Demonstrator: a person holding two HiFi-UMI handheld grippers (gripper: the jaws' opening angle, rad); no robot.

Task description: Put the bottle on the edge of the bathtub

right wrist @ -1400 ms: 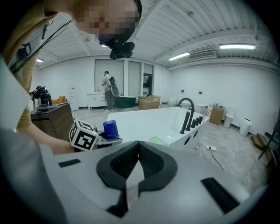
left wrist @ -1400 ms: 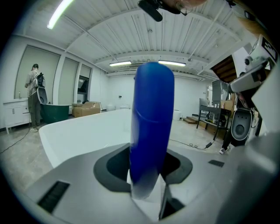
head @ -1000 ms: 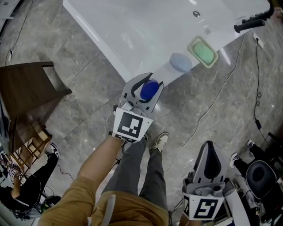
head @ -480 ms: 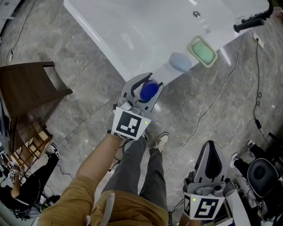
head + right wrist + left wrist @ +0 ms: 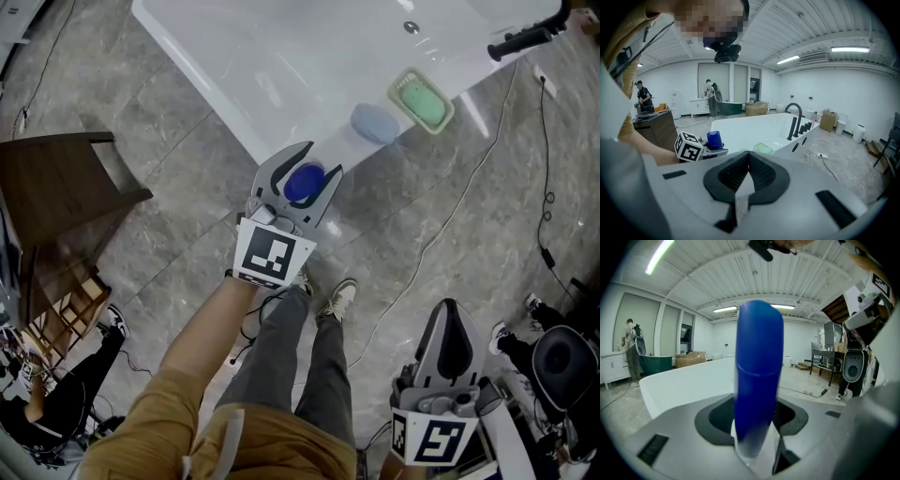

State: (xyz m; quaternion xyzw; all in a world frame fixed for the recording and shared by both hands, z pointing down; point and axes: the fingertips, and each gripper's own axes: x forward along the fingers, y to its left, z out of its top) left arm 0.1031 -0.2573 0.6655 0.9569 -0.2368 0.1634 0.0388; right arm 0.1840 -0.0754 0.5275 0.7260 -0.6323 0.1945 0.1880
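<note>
Widened left hand-held gripper's jaws opening round bottle; overhead, only cap.

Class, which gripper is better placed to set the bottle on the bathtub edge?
Left: the left gripper has the blue bottle between its opening jaws at the bathtub edge; the right gripper is shut, empty, farther off.

One blue bottle between the left gripper's opening jaws. Beyond them: one white bathtub, one green soap dish, one pale-blue oval pad, one black faucet.
</note>
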